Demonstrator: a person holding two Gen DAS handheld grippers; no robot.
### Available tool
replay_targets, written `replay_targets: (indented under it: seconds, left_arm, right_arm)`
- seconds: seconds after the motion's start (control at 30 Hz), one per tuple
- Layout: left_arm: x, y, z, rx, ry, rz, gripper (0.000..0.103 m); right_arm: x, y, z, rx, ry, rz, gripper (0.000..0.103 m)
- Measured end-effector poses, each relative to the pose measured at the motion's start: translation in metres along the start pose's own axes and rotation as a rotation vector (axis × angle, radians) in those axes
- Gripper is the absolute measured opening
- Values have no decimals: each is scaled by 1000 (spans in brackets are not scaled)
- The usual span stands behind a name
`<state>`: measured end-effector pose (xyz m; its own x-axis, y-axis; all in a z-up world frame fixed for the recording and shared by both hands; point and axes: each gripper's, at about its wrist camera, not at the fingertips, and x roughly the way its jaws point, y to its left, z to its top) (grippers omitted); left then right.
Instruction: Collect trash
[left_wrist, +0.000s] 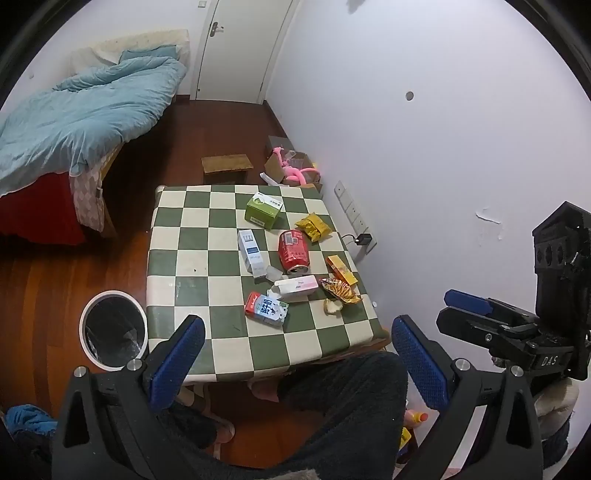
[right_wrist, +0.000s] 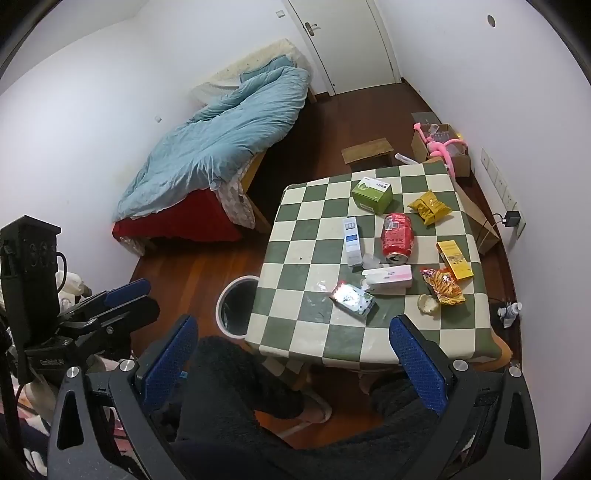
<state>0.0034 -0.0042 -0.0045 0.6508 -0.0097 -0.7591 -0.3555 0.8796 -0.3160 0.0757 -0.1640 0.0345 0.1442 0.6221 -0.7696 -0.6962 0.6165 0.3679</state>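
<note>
While both hand-held grippers, left (left_wrist: 297, 363) and right (right_wrist: 295, 360), hang spread and empty, the checkered worktop (left_wrist: 192, 258) carries one red can (left_wrist: 293, 249), four boxes, three wrappers. One bin (left_wrist: 112, 330) stands beside it.

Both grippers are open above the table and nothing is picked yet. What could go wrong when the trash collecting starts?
1. The red can lies on its side, so it may roll when open fingers close on it.
2. The flat milk carton and orange wrapper lie low on the tablecloth; the pads could catch the cloth.
3. The bin stands on the floor beside the table, so a poorly aimed drop might miss it.
</note>
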Motion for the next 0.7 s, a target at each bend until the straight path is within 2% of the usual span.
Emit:
replay_targets:
  seconds: [0.7]
  left_arm:
    - [-4,5,-1,-3,-12,-3,103]
  right_arm:
    - [5,7,-1,-9,4,5,103]
